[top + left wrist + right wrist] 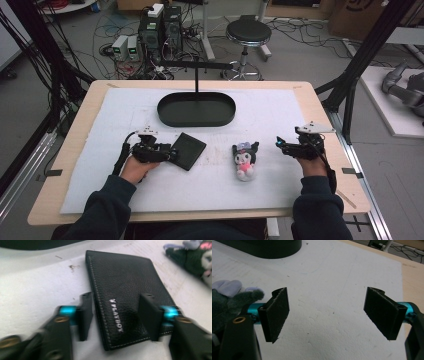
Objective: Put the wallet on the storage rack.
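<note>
One black leather wallet (127, 295) lies closed and flat on the white foam sheet (280, 115) that covers your table (320, 107), left of centre. It is stamped "PLAYBOX" in silver, with a small emblem beside the word; in the left gripper view the lettering runs along the stitched left edge. From the high view the wallet (188, 150) sits turned at an angle, its near corner pointing toward you.

Your left tongs (117, 315) are spread narrowly across the wallet's near end: one jaw stands just beside the stitched edge, the other over the leather. Whether either jaw touches cannot be told. Your right tongs (329, 315) are spread wide over bare foam and hold nothing.

A plush toy (245, 159), dark-eared with a pink body, lies between your two grippers, just beside the left-hand jaw in the right gripper view. Beyond the wallet stands a black oval tray (196, 120) with an upright T-shaped post; nothing shows inside it.
</note>
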The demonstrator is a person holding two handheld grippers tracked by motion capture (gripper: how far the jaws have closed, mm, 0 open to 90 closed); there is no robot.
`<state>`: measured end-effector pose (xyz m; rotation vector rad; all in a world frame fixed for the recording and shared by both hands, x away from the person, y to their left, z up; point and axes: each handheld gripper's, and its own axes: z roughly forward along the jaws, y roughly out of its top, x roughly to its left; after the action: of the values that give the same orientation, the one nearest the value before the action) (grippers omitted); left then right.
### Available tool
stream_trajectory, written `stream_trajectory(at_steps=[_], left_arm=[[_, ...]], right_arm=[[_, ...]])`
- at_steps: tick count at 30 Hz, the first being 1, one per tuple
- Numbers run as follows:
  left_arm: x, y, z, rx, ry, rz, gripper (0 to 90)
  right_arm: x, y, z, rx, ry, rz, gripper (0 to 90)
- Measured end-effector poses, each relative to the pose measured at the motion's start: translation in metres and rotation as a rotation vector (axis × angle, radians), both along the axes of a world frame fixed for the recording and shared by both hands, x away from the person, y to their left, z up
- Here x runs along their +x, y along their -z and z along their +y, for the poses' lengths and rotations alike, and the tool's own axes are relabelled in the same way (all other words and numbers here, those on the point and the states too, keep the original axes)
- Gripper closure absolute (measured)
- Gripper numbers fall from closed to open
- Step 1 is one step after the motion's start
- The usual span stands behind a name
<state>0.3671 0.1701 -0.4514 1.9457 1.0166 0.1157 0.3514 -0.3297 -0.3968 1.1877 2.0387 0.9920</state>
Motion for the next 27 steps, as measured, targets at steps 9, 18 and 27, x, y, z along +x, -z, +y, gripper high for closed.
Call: stream_trajectory(at_steps=[9,18,27], left_arm=[[-0.001,-0.007,0.008,-0.120,-0.041,-0.009,79.6],[-0.004,-0.032,0.034,-0.195,-0.108,-0.128,82.4],[-0.013,-0.064,0.063,-0.004,-0.212,-0.341,82.9]], right_arm=[[0.000,-0.001,-0.002,0.000,0.009,-0.003,20.8],[-0.001,-0.001,-0.004,-0.001,0.016,-0.001,20.8],[-0.001,0.000,-0.004,-0.002,0.017,0.001,20.8]])
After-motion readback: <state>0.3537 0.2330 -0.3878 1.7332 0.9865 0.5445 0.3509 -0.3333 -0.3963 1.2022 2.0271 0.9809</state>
